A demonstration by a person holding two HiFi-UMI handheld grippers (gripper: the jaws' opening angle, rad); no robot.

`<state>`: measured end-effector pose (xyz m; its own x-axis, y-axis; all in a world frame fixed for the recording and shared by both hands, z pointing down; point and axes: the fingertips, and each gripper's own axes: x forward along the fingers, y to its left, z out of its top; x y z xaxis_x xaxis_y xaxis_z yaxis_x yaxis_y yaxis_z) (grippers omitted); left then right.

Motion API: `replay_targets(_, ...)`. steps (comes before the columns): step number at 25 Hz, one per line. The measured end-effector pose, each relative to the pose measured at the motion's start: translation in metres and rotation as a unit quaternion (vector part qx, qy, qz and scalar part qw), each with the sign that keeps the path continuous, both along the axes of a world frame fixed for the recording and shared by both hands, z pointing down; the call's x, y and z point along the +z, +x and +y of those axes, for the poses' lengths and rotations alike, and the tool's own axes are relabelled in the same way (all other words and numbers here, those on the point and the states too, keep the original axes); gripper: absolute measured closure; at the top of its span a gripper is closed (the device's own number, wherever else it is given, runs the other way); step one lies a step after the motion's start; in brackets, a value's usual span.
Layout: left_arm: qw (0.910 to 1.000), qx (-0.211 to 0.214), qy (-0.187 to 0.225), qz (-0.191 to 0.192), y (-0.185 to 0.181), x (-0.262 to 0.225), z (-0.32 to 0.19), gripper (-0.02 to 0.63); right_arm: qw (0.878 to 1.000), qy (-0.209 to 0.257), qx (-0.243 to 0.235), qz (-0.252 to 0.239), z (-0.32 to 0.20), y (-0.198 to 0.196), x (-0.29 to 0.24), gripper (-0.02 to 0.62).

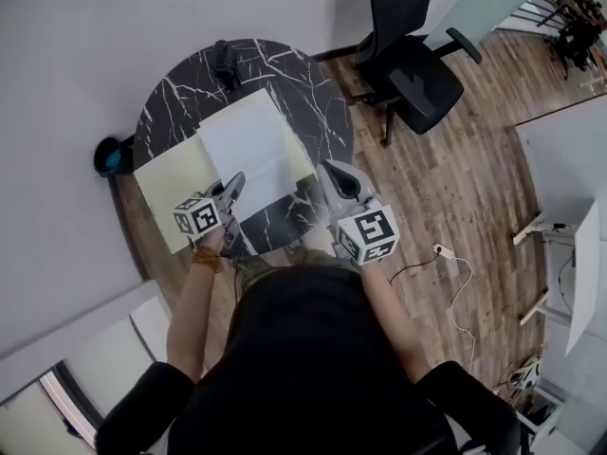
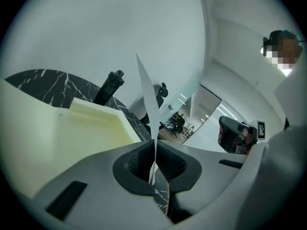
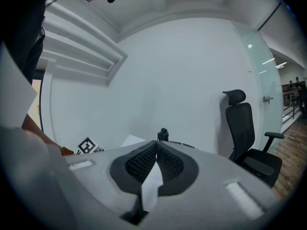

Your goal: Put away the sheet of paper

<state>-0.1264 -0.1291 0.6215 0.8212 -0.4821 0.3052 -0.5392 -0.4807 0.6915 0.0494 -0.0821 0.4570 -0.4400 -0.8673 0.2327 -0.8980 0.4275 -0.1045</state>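
A white sheet of paper [image 1: 248,150] hangs over the round black marble table [image 1: 180,93], above a pale yellow open folder [image 1: 174,180]. My left gripper [image 1: 232,186] is shut on the sheet's near left corner. In the left gripper view the sheet [image 2: 146,90] rises edge-on from the closed left gripper [image 2: 154,164], with the folder [image 2: 57,138] to its left. My right gripper [image 1: 332,172] is shut on the near right corner. In the right gripper view a strip of the sheet [image 3: 151,186] is pinched in the closed right gripper [image 3: 156,164].
A black bottle-like object [image 1: 226,63] stands at the table's far edge by the white wall. A black office chair [image 1: 413,74] is to the right on the wood floor. A dark blue object [image 1: 112,156] lies on the floor left of the table, and a power strip [image 1: 441,250] at the right.
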Motion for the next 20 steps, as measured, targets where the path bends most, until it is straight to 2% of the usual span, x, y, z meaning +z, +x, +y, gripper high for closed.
replay_targets(6,0.9985,-0.022,-0.047,0.016,0.002,0.026,-0.025,0.598,1.000,-0.011,0.004,0.010,0.007,-0.003,0.005,0.597)
replay_targets(14,0.9968,-0.047,-0.065,-0.006,-0.006,0.052,-0.064,0.598,0.999,-0.041,-0.009,0.032,0.009,-0.012,0.026,0.597)
replay_targets(17,0.9975,-0.027,-0.063,-0.018,-0.006,0.057,-0.069,0.598,0.998,-0.051,-0.014,0.042,0.011,-0.015,0.033,0.597)
replay_targets(18,0.9987,-0.007,-0.049,-0.013,-0.002,0.048,-0.068,0.598,0.997,-0.054,-0.018,0.046,0.011,-0.016,0.035,0.597)
replay_targets(20,0.9983,0.058,0.001,0.008,0.014,0.018,-0.061,0.598,0.997,-0.055,-0.025,0.052,0.010,-0.019,0.037,0.597)
